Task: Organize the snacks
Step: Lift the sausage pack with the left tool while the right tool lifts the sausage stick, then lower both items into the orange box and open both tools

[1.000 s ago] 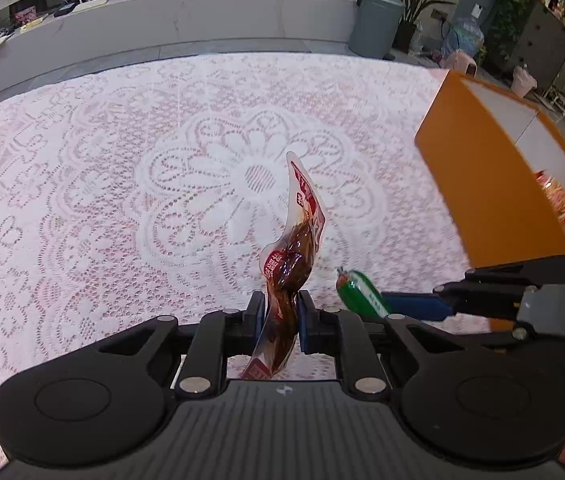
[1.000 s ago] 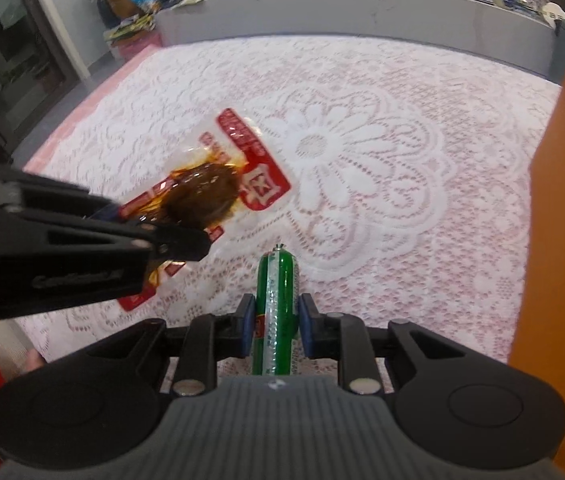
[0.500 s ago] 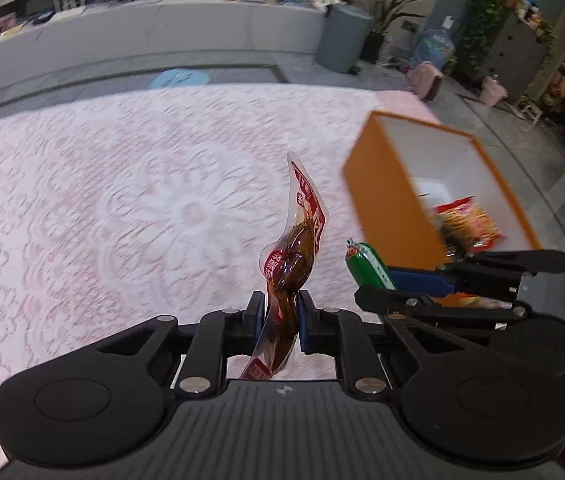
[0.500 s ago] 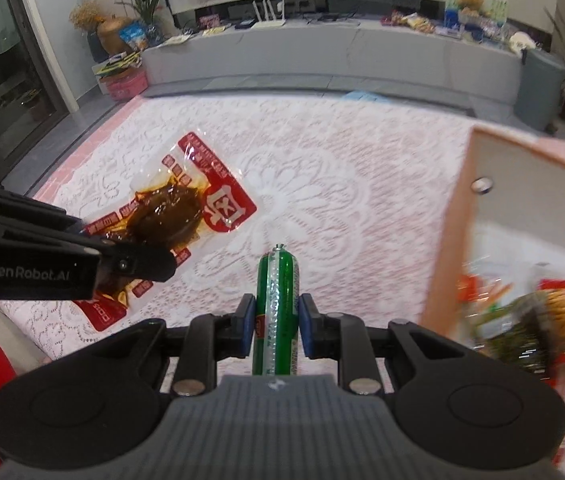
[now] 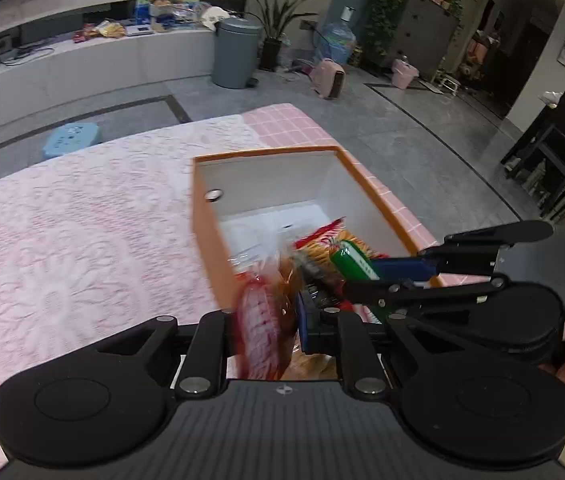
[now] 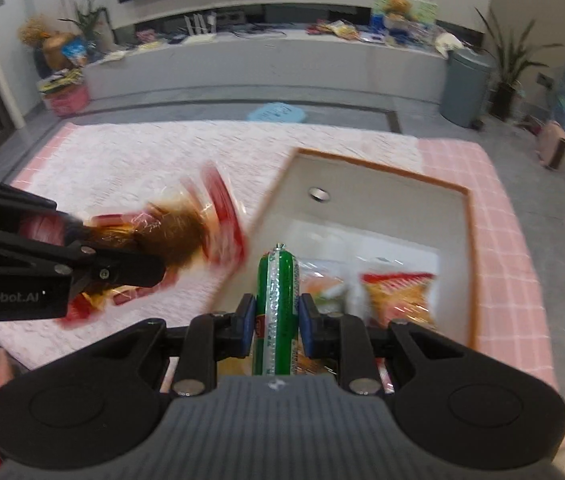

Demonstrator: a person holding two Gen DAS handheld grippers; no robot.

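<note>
My left gripper [image 5: 268,320] is shut on a clear red-printed pouch of brown meat snack [image 5: 260,320], blurred by motion, over the near left corner of the orange box [image 5: 206,240]. From the right wrist view, that pouch [image 6: 174,236] hangs just left of the box's wall [image 6: 266,216]. My right gripper [image 6: 276,320] is shut on a green sausage stick [image 6: 276,300], upright between the blue pads above the box's near end; the same sausage [image 5: 352,260] shows in the left wrist view. Inside the box lie an orange-red chip bag [image 6: 398,296] and other packets.
The box has a white inside with a round hole [image 6: 318,193] in its far wall, and its far half is bare. It stands on a white lace cloth [image 5: 62,240] over a pink checked cloth [image 6: 502,240]. A blue stool [image 5: 70,140] stands on the floor beyond.
Both grippers have swung right and risen, from over the lace cloth to the orange box. The pouch and the sausage stayed gripped; the pouch now swings and blurs.
</note>
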